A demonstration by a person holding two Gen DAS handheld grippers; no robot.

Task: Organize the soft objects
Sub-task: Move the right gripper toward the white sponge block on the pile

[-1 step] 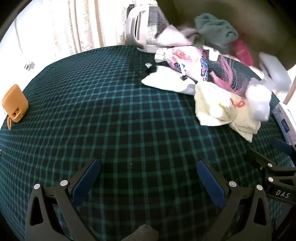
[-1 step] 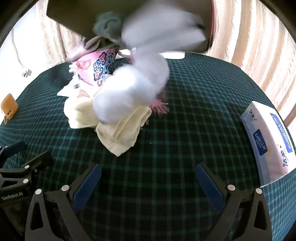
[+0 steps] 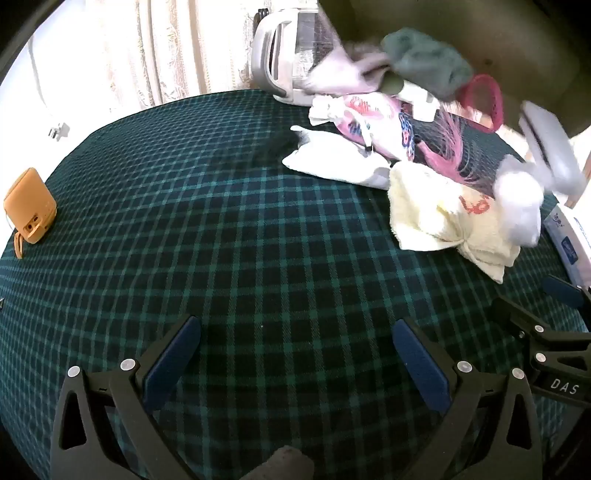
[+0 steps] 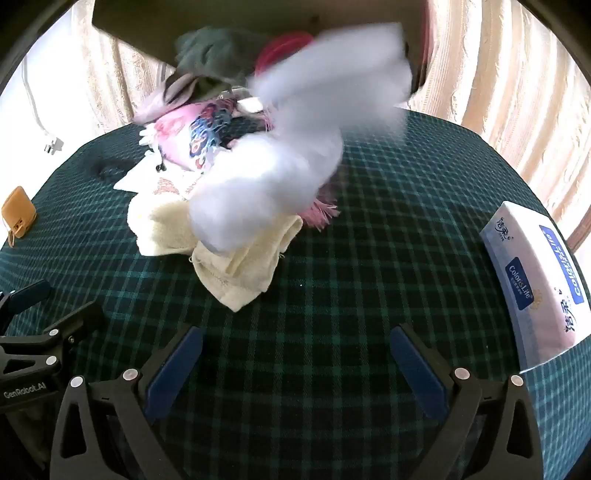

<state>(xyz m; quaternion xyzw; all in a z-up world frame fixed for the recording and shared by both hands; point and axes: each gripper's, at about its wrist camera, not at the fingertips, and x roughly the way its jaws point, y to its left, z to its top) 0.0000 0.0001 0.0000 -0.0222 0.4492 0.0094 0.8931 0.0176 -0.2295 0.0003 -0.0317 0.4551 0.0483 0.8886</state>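
Observation:
A heap of soft things lies at the far side of the plaid table: a cream towel (image 3: pixel 439 221) (image 4: pixel 236 266), a white cloth (image 3: pixel 332 162), a pink patterned pouch (image 3: pixel 373 122) (image 4: pixel 192 136), a pink fringed piece (image 3: pixel 454 158) and a dark green cloth (image 3: pixel 424 62) (image 4: pixel 210 51). A blurred white fluffy object (image 4: pixel 280 170) (image 3: pixel 521 206) is in the air over the towel, under a tilted brown box (image 4: pixel 240 22). My left gripper (image 3: pixel 295 362) and right gripper (image 4: pixel 295 362) are both open and empty, low over the cloth, near the front edge.
An orange device (image 3: pixel 29 210) sits at the table's left edge. A tissue pack (image 4: pixel 543 280) lies at the right edge. A white kettle (image 3: pixel 280 62) stands at the back. Curtains hang behind the table. The right gripper's frame shows in the left wrist view (image 3: pixel 546 332).

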